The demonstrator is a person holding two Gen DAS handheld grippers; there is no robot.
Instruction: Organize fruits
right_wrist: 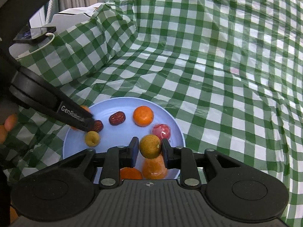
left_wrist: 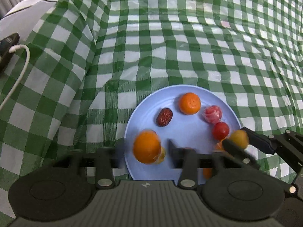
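A light blue plate (left_wrist: 181, 130) (right_wrist: 106, 147) on the green checked cloth holds a mandarin (left_wrist: 189, 103) (right_wrist: 143, 116), a dried red date (left_wrist: 164, 116) (right_wrist: 117, 118), a peeled pink fruit (left_wrist: 213, 113) (right_wrist: 161, 131) and a cherry tomato (left_wrist: 220, 130). My left gripper (left_wrist: 145, 148) is open around an orange mandarin (left_wrist: 146, 147), blurred, above the plate. My right gripper (right_wrist: 149, 148) (left_wrist: 237, 141) is shut on a yellow-green fruit (right_wrist: 150, 146) (left_wrist: 239, 138) above the plate's near edge. A second date (right_wrist: 98, 126) and a small yellow fruit (right_wrist: 92, 138) lie by the left gripper's fingers.
A phone (right_wrist: 35, 34) (left_wrist: 7, 47) with a white cable (left_wrist: 19, 71) lies at the far left on a white box (right_wrist: 72, 16). Orange fruits (right_wrist: 154, 168) lie under my right gripper. The crumpled checked cloth (left_wrist: 189, 37) covers everything beyond the plate.
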